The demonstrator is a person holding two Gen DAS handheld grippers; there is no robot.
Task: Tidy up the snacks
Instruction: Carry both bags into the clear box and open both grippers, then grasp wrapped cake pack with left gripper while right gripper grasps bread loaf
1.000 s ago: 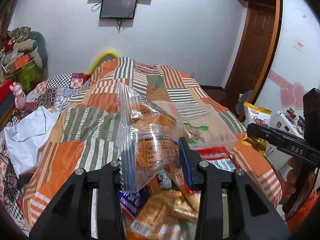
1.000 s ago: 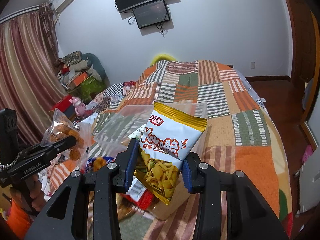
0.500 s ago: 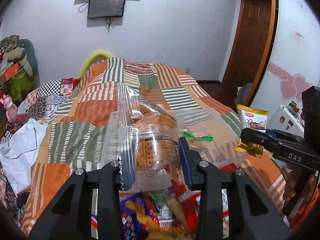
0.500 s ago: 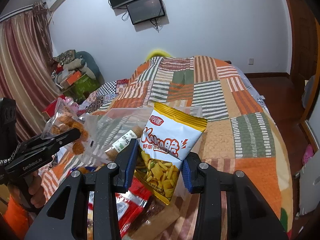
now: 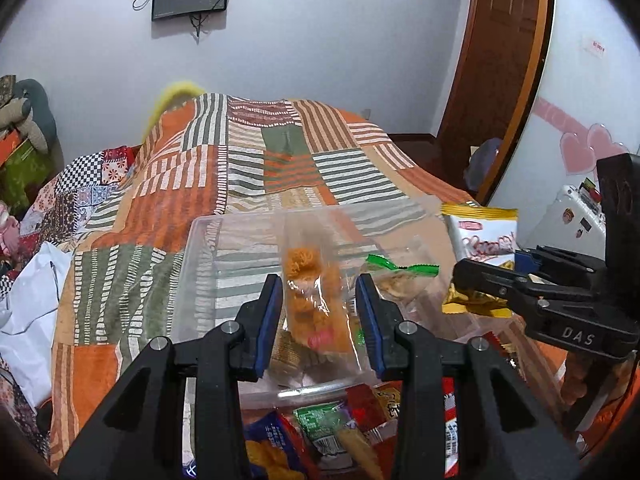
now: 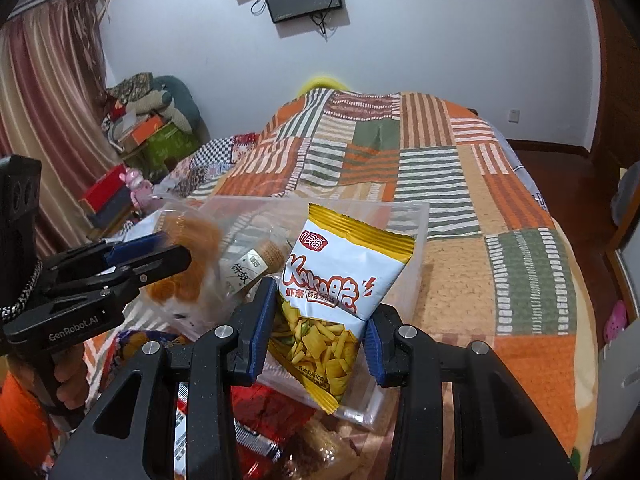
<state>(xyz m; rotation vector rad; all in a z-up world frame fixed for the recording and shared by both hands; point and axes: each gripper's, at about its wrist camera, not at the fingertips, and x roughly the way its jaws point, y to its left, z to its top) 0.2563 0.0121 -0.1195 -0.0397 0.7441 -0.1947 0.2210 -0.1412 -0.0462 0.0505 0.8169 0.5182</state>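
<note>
A clear plastic box [image 5: 200, 256] stands on the patchwork bed; it also shows in the right wrist view [image 6: 420, 216]. My left gripper [image 5: 320, 312] is open, and a clear bag of orange snacks [image 5: 312, 300] hangs between its fingers over the box, blurred. My right gripper [image 6: 318, 332] is shut on a white and yellow chip bag [image 6: 340, 280], held at the box's right side. The chip bag also shows in the left wrist view [image 5: 480, 240]. A green-sealed packet [image 5: 396, 276] lies in the box.
A pile of loose snack packets [image 5: 328, 436] lies in front of the box, near me. The patchwork quilt [image 6: 520, 280] spreads beyond and to the right. A white cloth [image 5: 28, 308] lies at the bed's left edge. Clutter [image 6: 152, 136] stands by the curtain.
My left gripper has opened and the clear snack bag has slipped down between its fingers over the box. Both grippers have moved closer to the box. The right still holds the chip bag.
</note>
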